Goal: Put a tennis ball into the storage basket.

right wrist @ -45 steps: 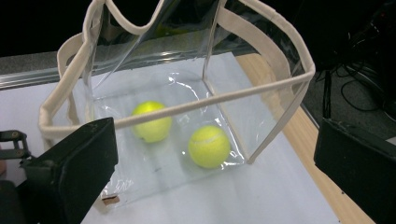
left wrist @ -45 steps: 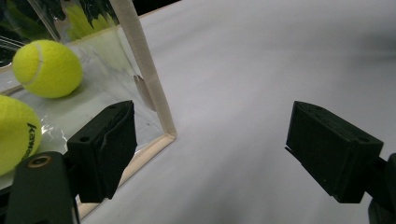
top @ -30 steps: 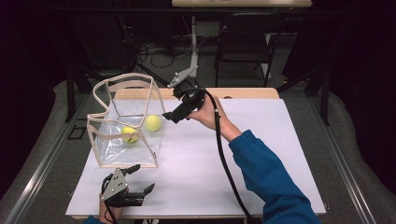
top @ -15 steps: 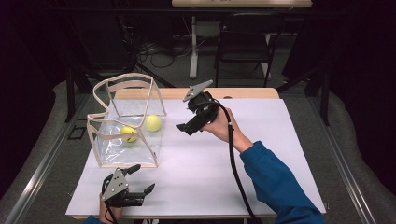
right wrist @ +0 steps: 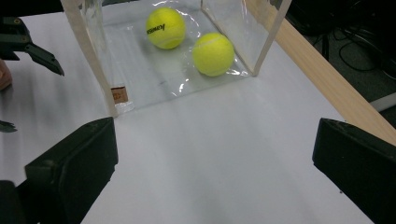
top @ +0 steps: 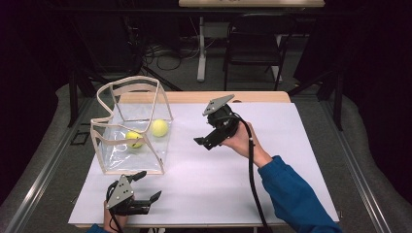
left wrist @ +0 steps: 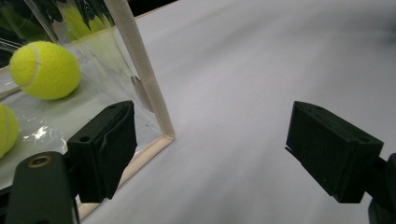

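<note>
A clear plastic bag (top: 112,155) with beige trim stands open on the left of the white table. Two yellow tennis balls (top: 134,139) (top: 159,127) lie inside it on its floor. My right gripper (top: 203,143) hovers over the table's middle, right of the bag, open and with nothing in it. Its own view looks over the balls (right wrist: 165,27) (right wrist: 213,53) and the bag's trim (right wrist: 88,56) between wide jaws. My left gripper (top: 148,185) rests open near the front edge, just before the bag's front corner (left wrist: 140,70), with one ball (left wrist: 44,70) behind the plastic.
The white tabletop (top: 282,179) stretches bare to the right and front of the bag. A wooden strip (top: 194,97) runs along the far edge. Beyond the table stand a dark chair (top: 252,48) and floor cables (top: 165,56).
My right gripper has drawn back from the bag's mouth, moving right and toward the person. The balls, the bag and my left gripper have stayed put.
</note>
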The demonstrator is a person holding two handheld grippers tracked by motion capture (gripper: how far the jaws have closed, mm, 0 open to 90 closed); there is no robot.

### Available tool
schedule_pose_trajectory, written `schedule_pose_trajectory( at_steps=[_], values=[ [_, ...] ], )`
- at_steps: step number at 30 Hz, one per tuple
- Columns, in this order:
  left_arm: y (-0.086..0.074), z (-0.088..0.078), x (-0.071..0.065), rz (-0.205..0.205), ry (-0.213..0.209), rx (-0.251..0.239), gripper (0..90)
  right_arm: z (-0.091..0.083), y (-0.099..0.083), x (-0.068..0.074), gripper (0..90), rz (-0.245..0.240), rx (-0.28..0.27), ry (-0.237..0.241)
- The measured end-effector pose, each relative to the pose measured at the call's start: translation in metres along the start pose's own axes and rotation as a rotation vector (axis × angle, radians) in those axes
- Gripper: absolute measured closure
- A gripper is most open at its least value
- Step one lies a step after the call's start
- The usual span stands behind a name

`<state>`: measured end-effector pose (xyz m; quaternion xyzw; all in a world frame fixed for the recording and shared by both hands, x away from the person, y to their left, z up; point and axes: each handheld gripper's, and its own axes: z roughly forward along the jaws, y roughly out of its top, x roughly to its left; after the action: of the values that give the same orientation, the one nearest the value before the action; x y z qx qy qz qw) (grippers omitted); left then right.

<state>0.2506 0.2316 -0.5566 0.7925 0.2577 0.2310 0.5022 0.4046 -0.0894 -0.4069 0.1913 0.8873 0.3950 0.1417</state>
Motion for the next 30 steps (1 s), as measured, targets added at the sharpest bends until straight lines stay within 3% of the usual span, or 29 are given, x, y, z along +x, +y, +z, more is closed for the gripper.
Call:
schedule_pose_trajectory(
  at_steps=[19,30],
  values=[
    [0.0,0.002,0.0,-0.007,0.0,0.002,16.0,-0.017,-0.067,0.011,0.0,0.056,0.008,-0.032],
    [0.0,0.003,0.0,-0.003,-0.001,0.005,16.0,-0.026,-0.097,0.017,0.0,0.086,0.01,-0.048]
  ],
)
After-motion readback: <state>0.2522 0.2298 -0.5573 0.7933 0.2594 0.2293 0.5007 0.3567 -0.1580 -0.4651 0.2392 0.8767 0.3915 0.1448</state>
